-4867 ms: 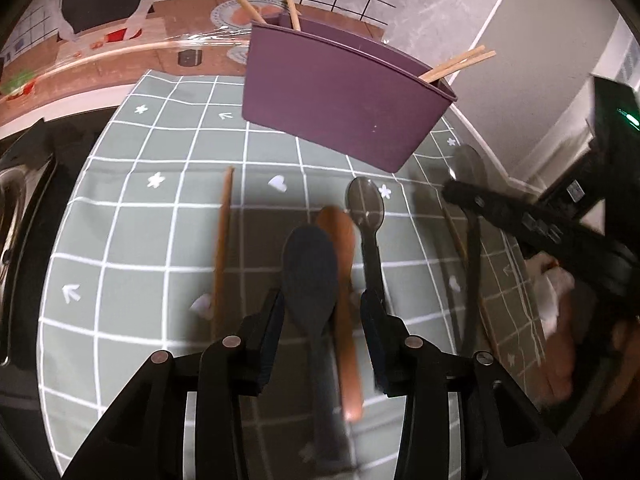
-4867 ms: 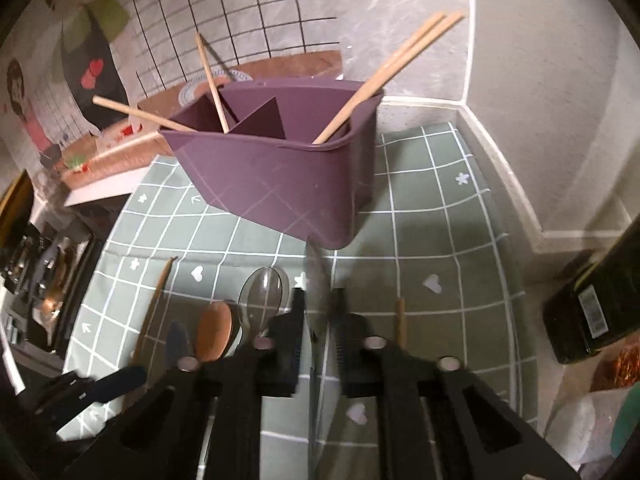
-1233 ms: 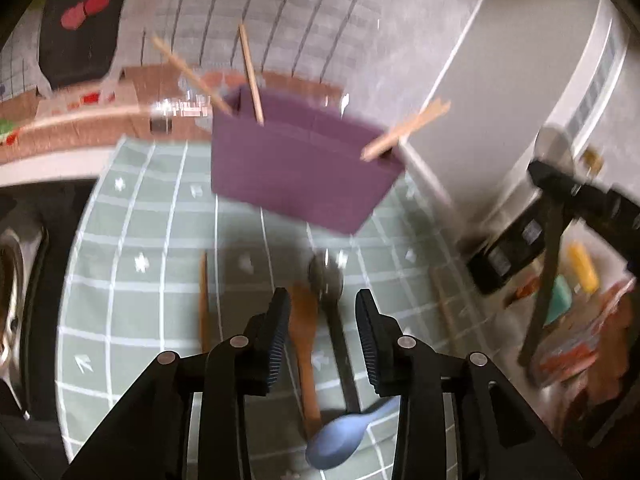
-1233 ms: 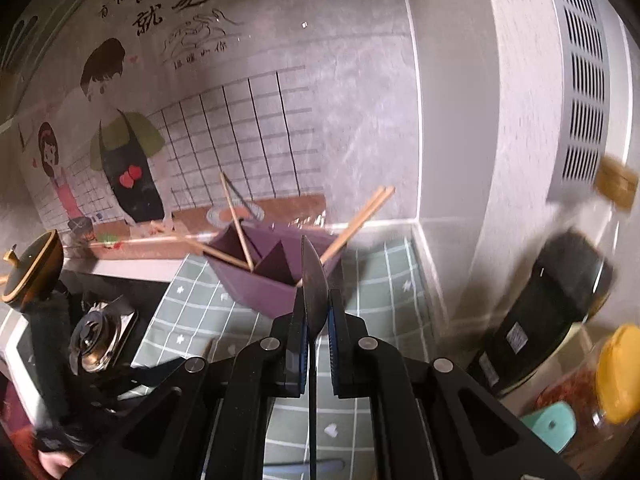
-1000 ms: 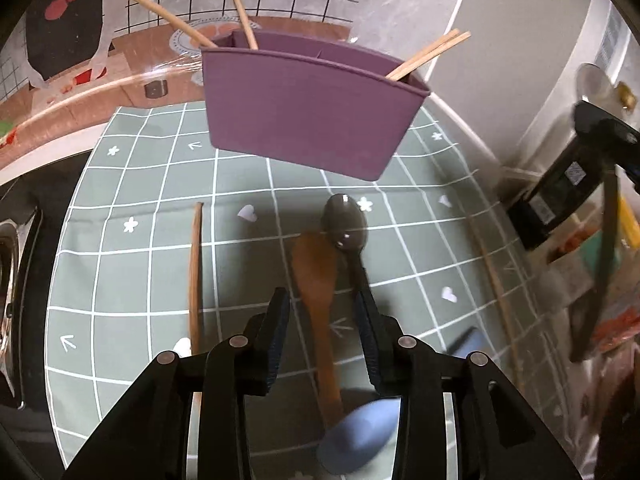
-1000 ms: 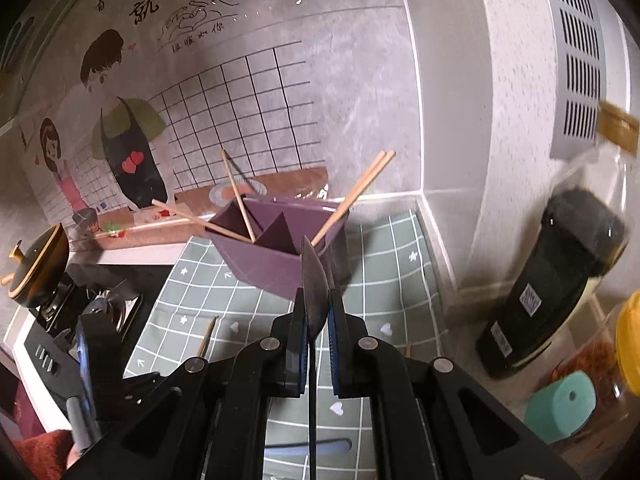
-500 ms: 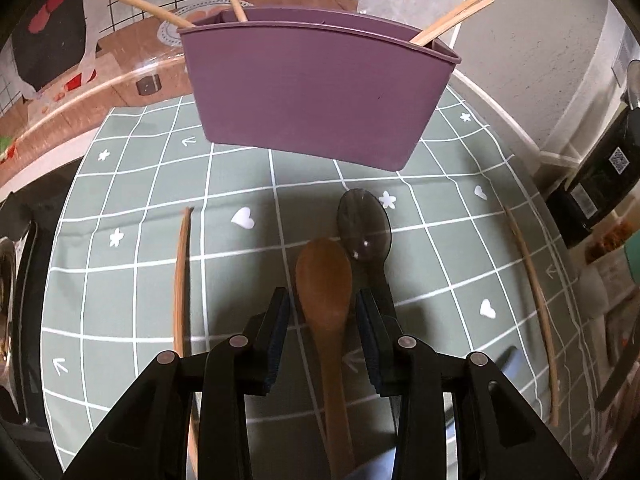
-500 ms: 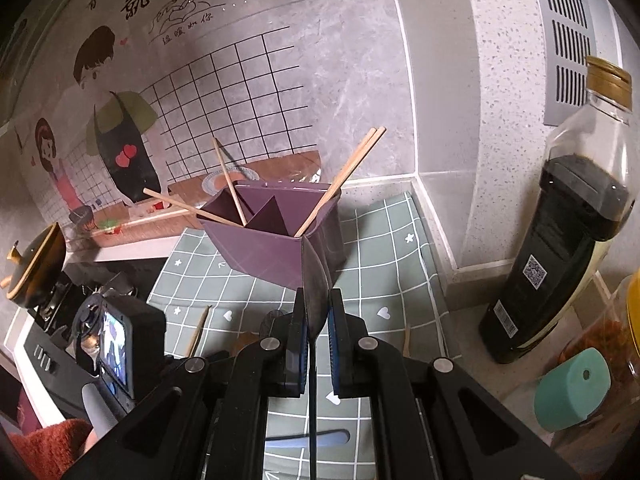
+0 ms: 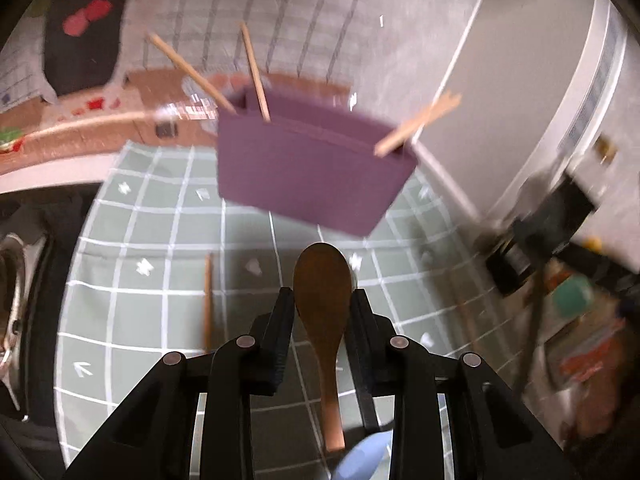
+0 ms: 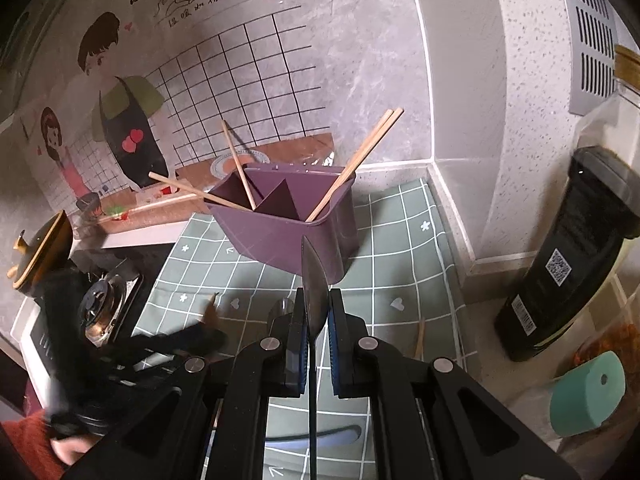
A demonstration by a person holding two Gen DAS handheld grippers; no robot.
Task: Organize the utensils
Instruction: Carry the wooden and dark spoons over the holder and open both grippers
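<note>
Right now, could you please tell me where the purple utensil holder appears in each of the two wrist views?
Left wrist view: the purple utensil holder sits above centre, blurred, just beyond the wooden spoon.
Right wrist view: it stands near the middle, its dividers visible, behind the edge-on metal spoon.
Shared landmark: the pair of chopsticks leaning out of its right end.

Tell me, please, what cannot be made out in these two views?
- Wooden spoon, left wrist view: handle end blurred, cut off low between the left claw's jaws.
- Metal spoon, right wrist view: seen edge-on, handle hidden by the right claw.
- Blue spoon: mostly cut off.
</note>
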